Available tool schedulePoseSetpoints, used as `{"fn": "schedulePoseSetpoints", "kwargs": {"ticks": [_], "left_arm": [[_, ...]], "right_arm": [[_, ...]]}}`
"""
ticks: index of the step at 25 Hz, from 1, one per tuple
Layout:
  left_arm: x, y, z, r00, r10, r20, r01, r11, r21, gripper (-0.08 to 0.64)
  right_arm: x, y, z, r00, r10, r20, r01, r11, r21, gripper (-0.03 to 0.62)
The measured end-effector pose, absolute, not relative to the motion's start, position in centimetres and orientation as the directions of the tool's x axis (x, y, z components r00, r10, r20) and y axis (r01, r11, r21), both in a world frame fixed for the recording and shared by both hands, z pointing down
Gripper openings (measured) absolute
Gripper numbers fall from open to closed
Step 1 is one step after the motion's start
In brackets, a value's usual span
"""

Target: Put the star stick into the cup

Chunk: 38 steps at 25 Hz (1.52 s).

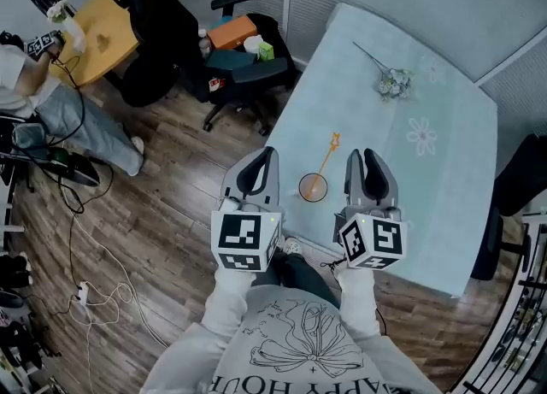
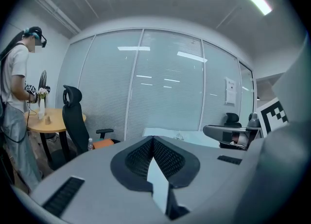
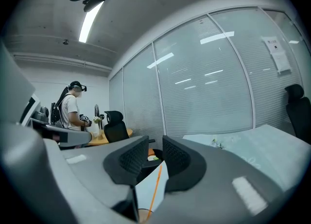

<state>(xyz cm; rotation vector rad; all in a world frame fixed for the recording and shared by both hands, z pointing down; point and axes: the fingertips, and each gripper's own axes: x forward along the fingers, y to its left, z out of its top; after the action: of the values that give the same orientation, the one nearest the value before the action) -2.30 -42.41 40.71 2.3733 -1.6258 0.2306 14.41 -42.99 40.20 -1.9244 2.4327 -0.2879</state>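
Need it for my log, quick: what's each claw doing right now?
Left claw: closed, empty.
Right claw: open, holding nothing; the star stick stands in the cup.

Flower sprig [image 1: 393,84], perhaps artificial, on table [image 1: 444,187]

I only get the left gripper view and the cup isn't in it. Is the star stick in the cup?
Observer: Yes. In the head view the star stick stands in the cup, leaning, with its star end out above the rim.
Operator: Is the right tool holding it?
Observer: No. The right gripper view shows the right tool with its jaws apart and nothing between the pads. The stick only shows through the gap, lower down.
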Motion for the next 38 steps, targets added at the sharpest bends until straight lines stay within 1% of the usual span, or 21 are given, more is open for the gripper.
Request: {"fn": "schedulePoseSetpoints", "kwargs": {"ticks": [2,5,6,13,14,22,38], "left_arm": [[-2.5,-42.5,39.6,0.359,-0.899,0.252,-0.933,-0.342,0.111,0.006],[-2.8,-42.7,37.7,0.357,-0.909,0.216,-0.934,-0.343,0.101,0.006],[-2.9,-42.8,37.1,0.356,-0.912,0.205,-0.934,-0.343,0.097,0.006],[-3.2,-43.3,34.0,0.347,-0.926,0.146,-0.938,-0.339,0.075,0.006],[-3.3,-43.3,33.7,0.347,-0.928,0.139,-0.938,-0.340,0.072,0.006],[-3.7,-43.2,31.9,0.343,-0.934,0.099,-0.939,-0.338,0.065,0.006],[-3.6,-44.0,32.0,0.351,-0.931,0.100,-0.936,-0.345,0.073,0.006]], "right_arm": [[14.4,-42.9,38.8,-0.231,-0.970,0.069,-0.964,0.219,-0.152,0.081],[14.3,-42.9,36.8,-0.229,-0.973,0.035,-0.965,0.222,-0.141,0.077],[14.3,-43.0,36.3,-0.228,-0.973,0.025,-0.965,0.222,-0.139,0.060],[14.5,-43.3,33.0,-0.222,-0.974,-0.033,-0.967,0.225,-0.118,0.038],[14.5,-43.3,32.7,-0.220,-0.975,-0.041,-0.968,0.224,-0.117,0.026],[14.3,-43.0,30.9,-0.221,-0.972,-0.075,-0.967,0.228,-0.113,0.026],[14.3,-43.8,31.3,-0.216,-0.974,-0.061,-0.968,0.222,-0.113,0.025]]}}
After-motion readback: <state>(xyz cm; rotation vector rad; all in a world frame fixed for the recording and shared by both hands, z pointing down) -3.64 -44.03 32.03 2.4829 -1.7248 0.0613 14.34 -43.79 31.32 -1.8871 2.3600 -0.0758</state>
